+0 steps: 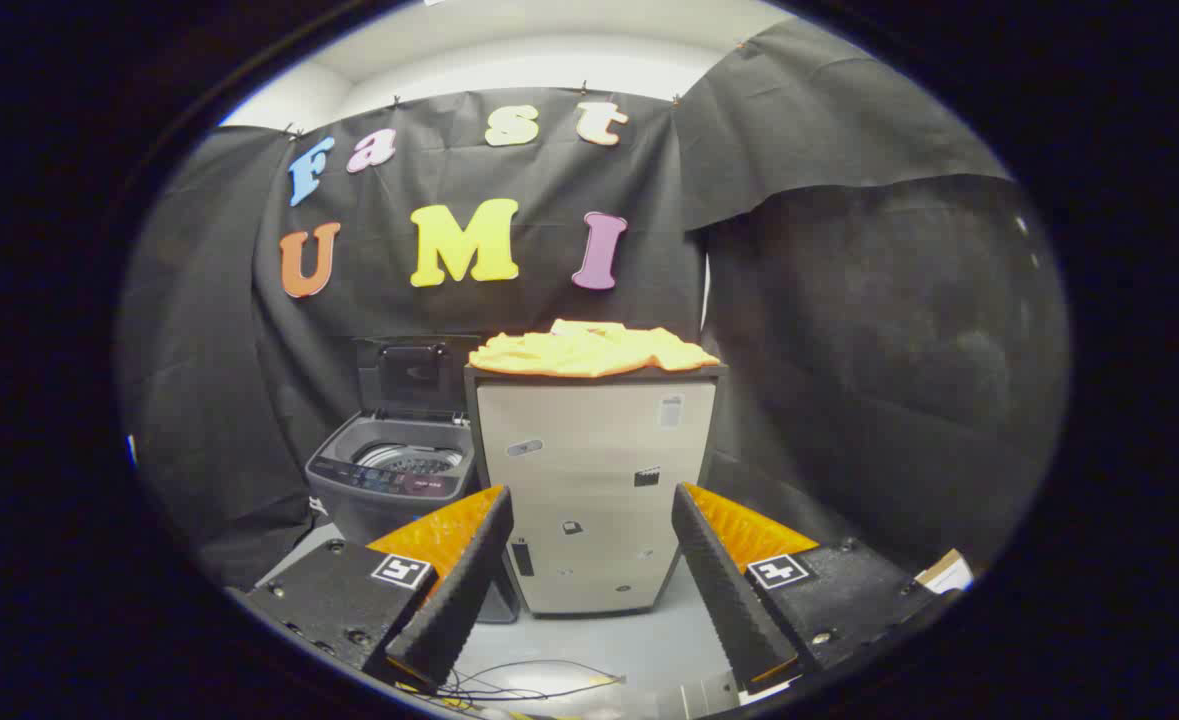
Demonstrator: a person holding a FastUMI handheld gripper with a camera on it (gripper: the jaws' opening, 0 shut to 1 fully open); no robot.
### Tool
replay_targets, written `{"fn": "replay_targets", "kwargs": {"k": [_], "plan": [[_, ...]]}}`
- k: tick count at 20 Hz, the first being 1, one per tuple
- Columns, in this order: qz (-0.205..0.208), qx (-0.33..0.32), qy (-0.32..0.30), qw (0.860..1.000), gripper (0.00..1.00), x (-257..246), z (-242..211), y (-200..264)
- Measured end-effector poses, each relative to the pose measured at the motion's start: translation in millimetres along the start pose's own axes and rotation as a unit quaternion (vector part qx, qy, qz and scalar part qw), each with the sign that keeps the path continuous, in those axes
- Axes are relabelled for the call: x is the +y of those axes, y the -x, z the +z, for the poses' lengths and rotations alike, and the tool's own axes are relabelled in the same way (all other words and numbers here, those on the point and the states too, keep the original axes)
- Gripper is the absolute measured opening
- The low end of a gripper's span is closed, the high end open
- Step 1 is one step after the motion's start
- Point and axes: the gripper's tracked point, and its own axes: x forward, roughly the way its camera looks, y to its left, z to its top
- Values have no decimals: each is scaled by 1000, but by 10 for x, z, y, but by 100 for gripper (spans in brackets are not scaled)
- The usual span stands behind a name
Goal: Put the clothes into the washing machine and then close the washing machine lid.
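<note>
A pile of yellow-orange clothes (pixel 589 349) lies on top of a tall pale cabinet (pixel 594 480), well beyond my fingers. To the cabinet's left stands a grey top-loading washing machine (pixel 392 480) with its lid (pixel 414 373) raised upright at the back and the drum showing inside. My gripper (pixel 592 500) is open, its two fingers spread wide with nothing between them, held far back from the cabinet's front.
Black cloth walls close in the booth behind and on both sides. Pale floor (pixel 639 640) lies before the cabinet, with thin cables (pixel 519 685) near my fingers. A small cardboard piece (pixel 944 572) sits low at the right.
</note>
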Motion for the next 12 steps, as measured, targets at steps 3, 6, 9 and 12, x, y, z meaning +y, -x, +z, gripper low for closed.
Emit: {"fn": "replay_targets", "kwargs": {"k": [3, 6, 9, 12], "plan": [[-4, -2, 3, 1000, 100, -7, 13, 5], [-4, 2, 3, 1000, 100, -11, -5, 6], [-4, 7, 2, 1000, 100, 7, -1, 9], [-4, 9, 0, 1000, 100, -1, -12, 4]]}}
